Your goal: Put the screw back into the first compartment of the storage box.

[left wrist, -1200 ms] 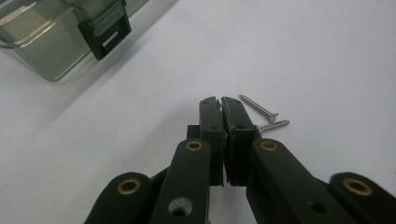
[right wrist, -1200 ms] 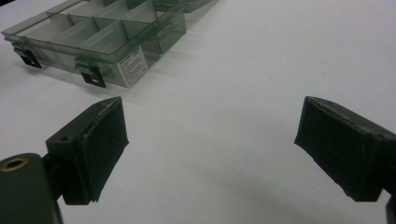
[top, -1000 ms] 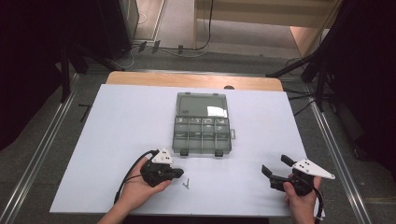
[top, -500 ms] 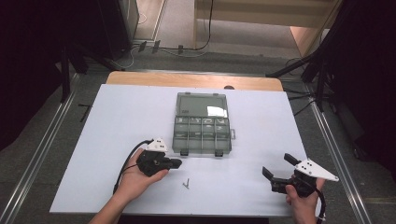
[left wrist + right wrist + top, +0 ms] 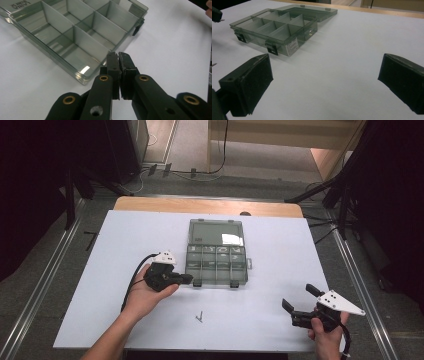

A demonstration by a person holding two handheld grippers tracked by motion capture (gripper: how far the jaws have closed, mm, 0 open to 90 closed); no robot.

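Note:
A smoky clear compartment box (image 5: pixel 216 285) lies at the middle of the white table, its lid (image 5: pixel 215 231) folded flat behind it. My left gripper (image 5: pixel 188 279) hovers at the box's front left corner, shut, with its tips (image 5: pixel 118 56) just off the box wall (image 5: pixel 82 75). Nothing shows between its pads. A small dark screw (image 5: pixel 199 316) lies on the table in front of the box. My right gripper (image 5: pixel 298 296) rests at the front right, apart from the box (image 5: pixel 284 46). This right gripper (image 5: pixel 325 82) is open; its jaws have just been opening wider, with only bare table between them.
The white tabletop (image 5: pixel 125 245) ends in a wooden strip (image 5: pixel 200 206) at the back. Metal rails (image 5: pixel 45 290) run along both sides, and dark stands (image 5: pixel 345 195) rise beyond the far corners. Two black latches (image 5: pixel 272 50) hang on the box's front wall.
My left gripper has moved from beside the screw up and right to the box's front left corner. The right gripper has stayed in place, its jaws a little wider.

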